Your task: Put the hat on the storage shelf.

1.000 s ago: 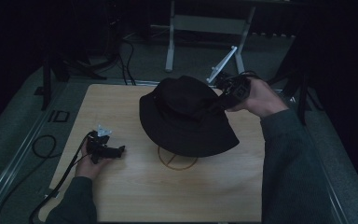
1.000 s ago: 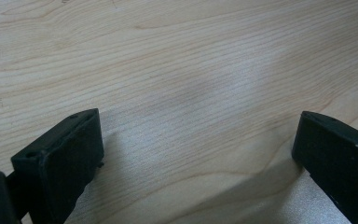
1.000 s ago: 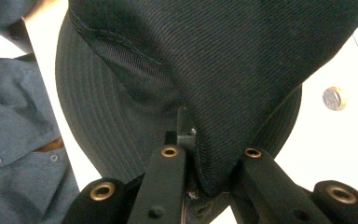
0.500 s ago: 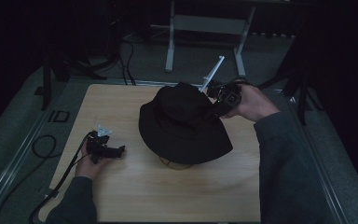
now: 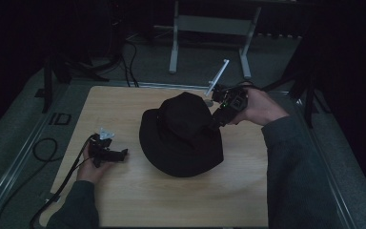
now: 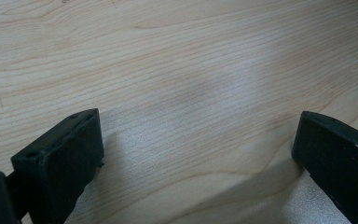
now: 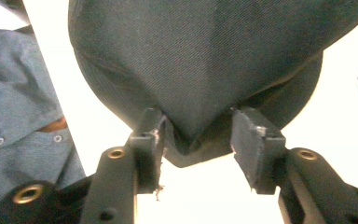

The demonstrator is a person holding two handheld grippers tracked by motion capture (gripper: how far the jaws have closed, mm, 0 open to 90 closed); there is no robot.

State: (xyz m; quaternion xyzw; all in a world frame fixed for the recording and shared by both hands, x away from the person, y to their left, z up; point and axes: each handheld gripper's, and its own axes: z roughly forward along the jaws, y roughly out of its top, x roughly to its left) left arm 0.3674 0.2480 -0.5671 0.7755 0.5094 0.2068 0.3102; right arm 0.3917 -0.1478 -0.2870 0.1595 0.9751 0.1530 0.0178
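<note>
Right claw [image 7: 198,140], jaws just opening, straddles the black bucket hat's [image 5: 183,133] crown pinch; fabric may snag and drag. Left claw [image 6: 191,163] rests released on the desk [image 5: 181,200].

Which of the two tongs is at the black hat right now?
The right tongs, up against the black hat's crown, jaws just opened with its fabric between them. The left tongs rest apart on the table.
</note>
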